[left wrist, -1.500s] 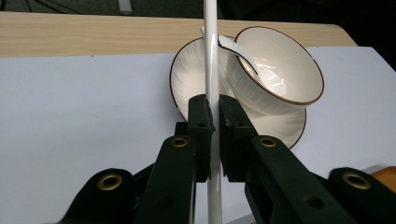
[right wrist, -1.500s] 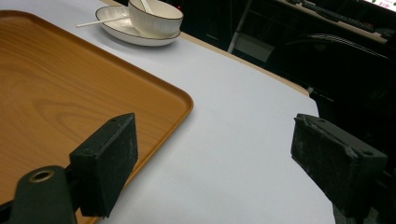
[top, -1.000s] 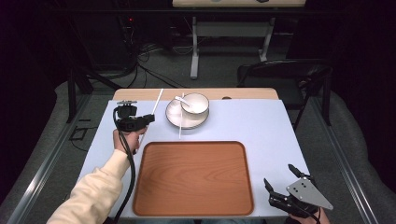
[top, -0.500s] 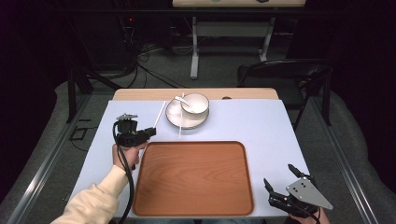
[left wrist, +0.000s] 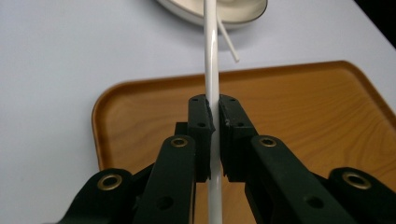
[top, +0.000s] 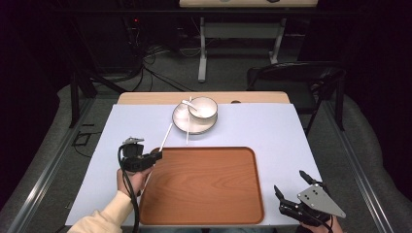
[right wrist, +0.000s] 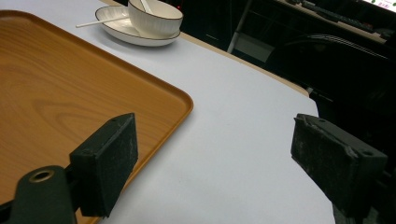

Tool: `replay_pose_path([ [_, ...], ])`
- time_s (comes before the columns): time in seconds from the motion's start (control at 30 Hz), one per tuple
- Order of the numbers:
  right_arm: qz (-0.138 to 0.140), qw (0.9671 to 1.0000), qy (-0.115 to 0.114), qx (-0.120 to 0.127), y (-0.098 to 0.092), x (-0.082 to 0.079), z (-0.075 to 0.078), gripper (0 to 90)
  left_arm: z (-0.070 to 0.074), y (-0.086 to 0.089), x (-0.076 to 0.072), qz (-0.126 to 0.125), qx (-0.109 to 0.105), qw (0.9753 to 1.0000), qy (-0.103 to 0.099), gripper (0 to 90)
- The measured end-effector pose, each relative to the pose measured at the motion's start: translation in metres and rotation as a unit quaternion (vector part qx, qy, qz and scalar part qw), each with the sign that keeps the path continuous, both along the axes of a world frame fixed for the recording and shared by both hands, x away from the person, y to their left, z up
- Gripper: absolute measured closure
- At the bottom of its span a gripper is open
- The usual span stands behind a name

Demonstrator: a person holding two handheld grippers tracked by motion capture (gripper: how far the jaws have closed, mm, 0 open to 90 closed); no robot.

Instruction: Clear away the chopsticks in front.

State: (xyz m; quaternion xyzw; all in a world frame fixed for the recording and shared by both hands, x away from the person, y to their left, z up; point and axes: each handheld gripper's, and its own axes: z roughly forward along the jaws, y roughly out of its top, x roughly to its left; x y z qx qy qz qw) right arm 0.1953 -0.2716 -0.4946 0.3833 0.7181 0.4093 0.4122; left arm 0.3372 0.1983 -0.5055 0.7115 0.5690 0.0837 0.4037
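Left gripper view: left gripper (left wrist: 212, 122) clamps white chopstick (left wrist: 211, 56) over tray (left wrist: 303, 112)

Wood-grain tray, glossy white ware

The tray (top: 204, 189) looks like smooth wood; the bowl (top: 202, 108) and chopstick (left wrist: 211, 70) are glossy; the table (top: 272, 131) cover is matt.

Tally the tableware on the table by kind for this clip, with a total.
Trays: 1, the wooden tray
Plates: 1, the white plate
Bowls: 1, the white bowl on the plate
Spoons: 1, the white spoon in the bowl
Chopsticks: 2, one chopstick in the left gripper, one loose chopstick
Total: 6
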Motion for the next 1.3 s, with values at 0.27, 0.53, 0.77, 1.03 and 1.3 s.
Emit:
replay_pose_path([
  [0.27, 0.005, 1.0000, -0.001, 0.000, 0.001, 0.002, 0.000, 14.3, -0.020, 0.002, -0.013, 0.005, 0.022, 0.9992, 0.033, 84.3],
  [0.53, 0.011, 0.9999, -0.001, -0.001, 0.002, 0.005, 0.000, 14.3, -0.027, -0.004, -0.023, 0.003, 0.062, 0.9969, 0.048, 84.2],
  [0.77, 0.013, 0.9999, 0.000, -0.001, 0.003, 0.006, 0.000, 14.3, -0.031, -0.011, -0.025, -0.009, 0.087, 0.9947, 0.055, 84.1],
  [1.03, 0.012, 0.9999, 0.000, 0.000, 0.003, 0.005, 0.000, 14.3, -0.036, -0.013, -0.024, -0.007, 0.101, 0.9924, 0.070, 84.1],
  [1.3, 0.012, 0.9999, 0.000, 0.000, 0.003, 0.005, 0.000, 14.3, -0.036, -0.013, -0.025, -0.014, 0.108, 0.9918, 0.067, 80.4],
])
